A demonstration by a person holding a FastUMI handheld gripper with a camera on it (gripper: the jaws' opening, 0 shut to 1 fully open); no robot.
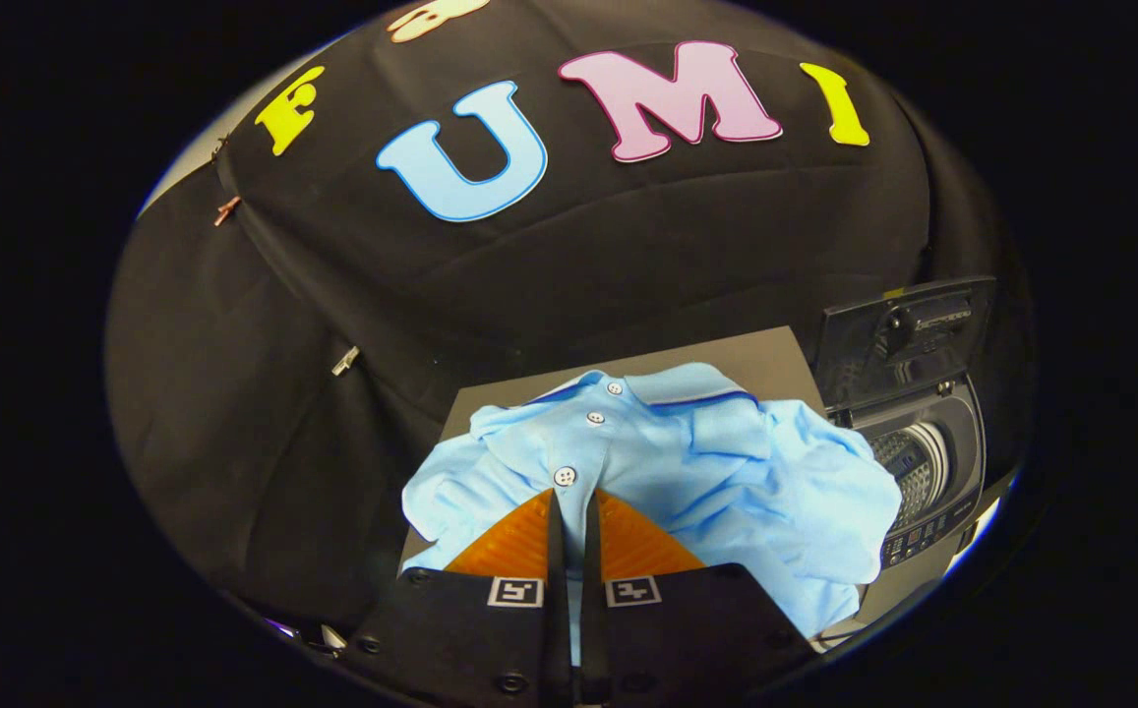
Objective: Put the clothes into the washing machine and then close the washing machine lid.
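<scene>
A light blue polo shirt [706, 462] with white buttons lies crumpled on a grey table [765, 359], its collar toward the booth wall. My gripper [569, 506] is shut on the shirt, both fingers pinching a fold of the placket just below the lowest button. To the right of the shirt stands a small dark top-loading washing machine [923, 462]. Its lid [898, 339] stands raised and open, and the steel drum [908, 467] shows inside. The shirt's right sleeve reaches almost to the machine's rim.
The black cloth wall hangs close behind the table and wraps round on the left. A control panel [923, 536] runs along the washer's near edge. The table's edge drops off left of the shirt.
</scene>
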